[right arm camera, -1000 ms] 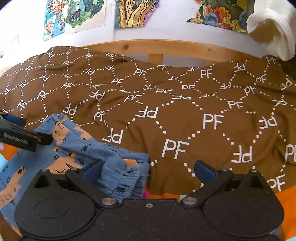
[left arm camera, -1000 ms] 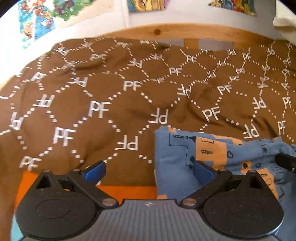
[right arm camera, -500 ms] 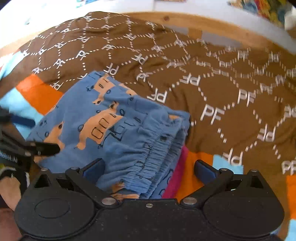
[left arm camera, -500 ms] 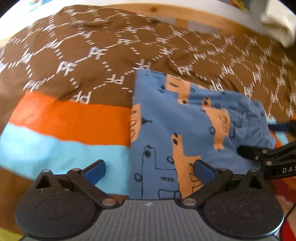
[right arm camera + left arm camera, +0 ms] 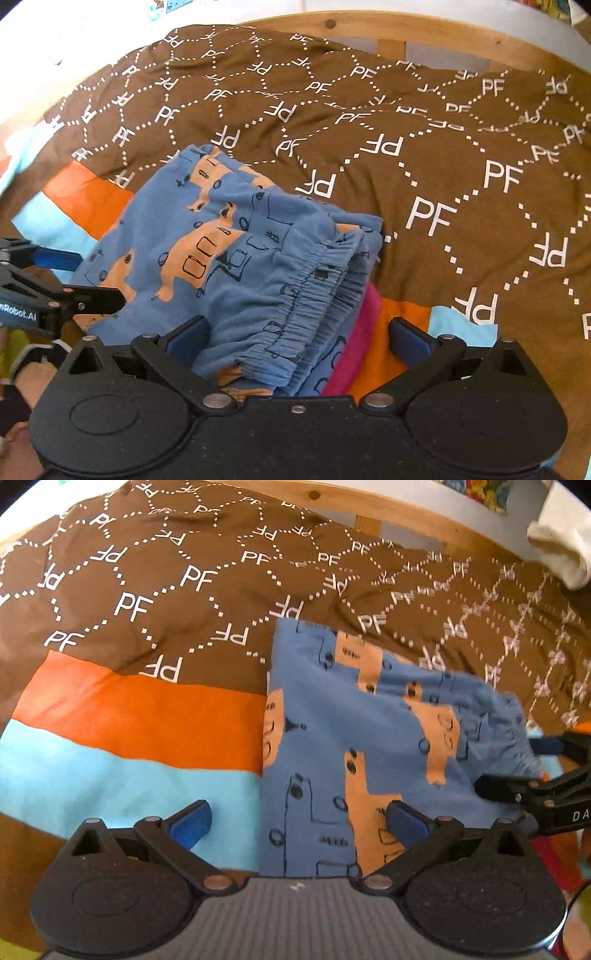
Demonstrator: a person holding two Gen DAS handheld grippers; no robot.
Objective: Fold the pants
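— What covers the bed?

— A brown duvet printed with white dotted hexagons and the letters PF. Toward its near edge run an orange band and a light blue band.

— And at the far edge?

— A pale wooden bed rail with a short upright post, then a white wall. A corner of a colourful picture hangs there, and a cream cloth droops at the far right corner.

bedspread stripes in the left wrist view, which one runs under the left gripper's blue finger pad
The light blue stripe of the bedspread. The left gripper has its blue pad over it; the orange stripe lies farther off, next to the brown PF-patterned part.
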